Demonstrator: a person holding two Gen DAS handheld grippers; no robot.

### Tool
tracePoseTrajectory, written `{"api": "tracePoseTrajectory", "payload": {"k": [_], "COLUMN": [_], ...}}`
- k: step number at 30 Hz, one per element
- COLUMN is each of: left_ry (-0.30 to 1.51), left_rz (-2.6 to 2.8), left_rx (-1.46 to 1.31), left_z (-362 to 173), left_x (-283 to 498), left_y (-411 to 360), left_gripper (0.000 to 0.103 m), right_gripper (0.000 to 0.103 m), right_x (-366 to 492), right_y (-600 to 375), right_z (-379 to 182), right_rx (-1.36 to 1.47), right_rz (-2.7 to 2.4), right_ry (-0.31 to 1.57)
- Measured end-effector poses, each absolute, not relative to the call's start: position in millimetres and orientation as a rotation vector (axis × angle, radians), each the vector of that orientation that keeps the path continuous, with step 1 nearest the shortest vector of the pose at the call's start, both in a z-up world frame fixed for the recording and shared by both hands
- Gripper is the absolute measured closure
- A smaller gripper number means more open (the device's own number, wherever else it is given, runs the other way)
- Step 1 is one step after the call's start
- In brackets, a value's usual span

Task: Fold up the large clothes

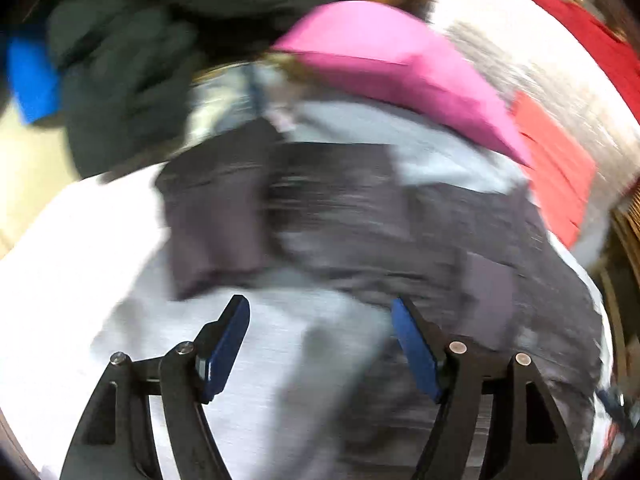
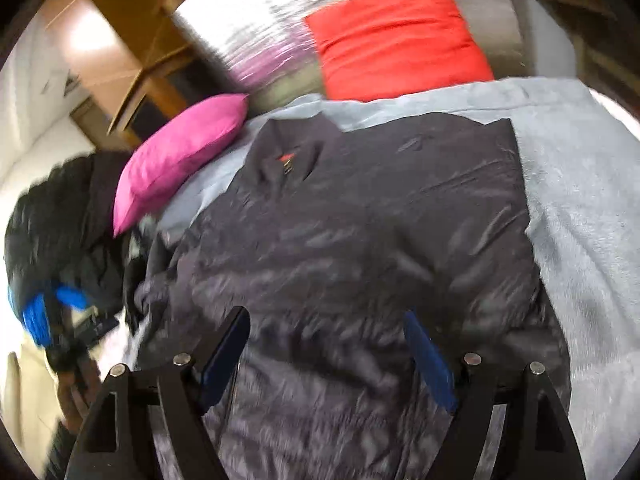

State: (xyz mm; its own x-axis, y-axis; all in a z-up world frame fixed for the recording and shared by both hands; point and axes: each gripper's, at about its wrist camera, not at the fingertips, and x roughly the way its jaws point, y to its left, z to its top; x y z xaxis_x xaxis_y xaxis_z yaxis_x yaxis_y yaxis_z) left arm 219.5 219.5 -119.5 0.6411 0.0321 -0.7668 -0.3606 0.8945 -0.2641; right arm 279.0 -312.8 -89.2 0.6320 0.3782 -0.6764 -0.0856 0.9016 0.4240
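Left wrist view: badly blurred. The left gripper stands with its blue-padded jaws spread and nothing between them, above the dark grey-purple shiny jacket lying on the pale blue fleecy blanket. A magenta cushion lies beyond it, near a dark green-black heap.

Right wrist view: the right gripper is likewise released and empty, poised over the jacket, which is spread flat across the blanket with its collar toward a red cushion. The fabric looks light, limp and slippery, so folds may slide; pinching a hem corner or sleeve edge seems safest.
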Motion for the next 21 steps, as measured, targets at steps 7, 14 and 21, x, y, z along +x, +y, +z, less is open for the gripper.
{"api": "tracePoseTrajectory", "payload": {"k": [7, 14, 21], "left_ry": [0.925, 0.887, 0.866], "left_rz": [0.280, 0.257, 0.220], "left_rx": [-0.416, -0.730, -0.936], "left_z": [-152, -164, -173], "left_x": [230, 221, 226], "left_y": [264, 321, 347], "left_gripper": [0.029, 0.029, 0.030], "right_gripper": [0.021, 0.021, 0.021], "right_x": [254, 232, 224], "right_y": [-295, -292, -290], "right_z": [-108, -104, -111], "right_rx": [0.392, 0.418, 0.436], "right_rz": [0.294, 0.330, 0.346], "right_ry": [0.860, 0.804, 0.803]}}
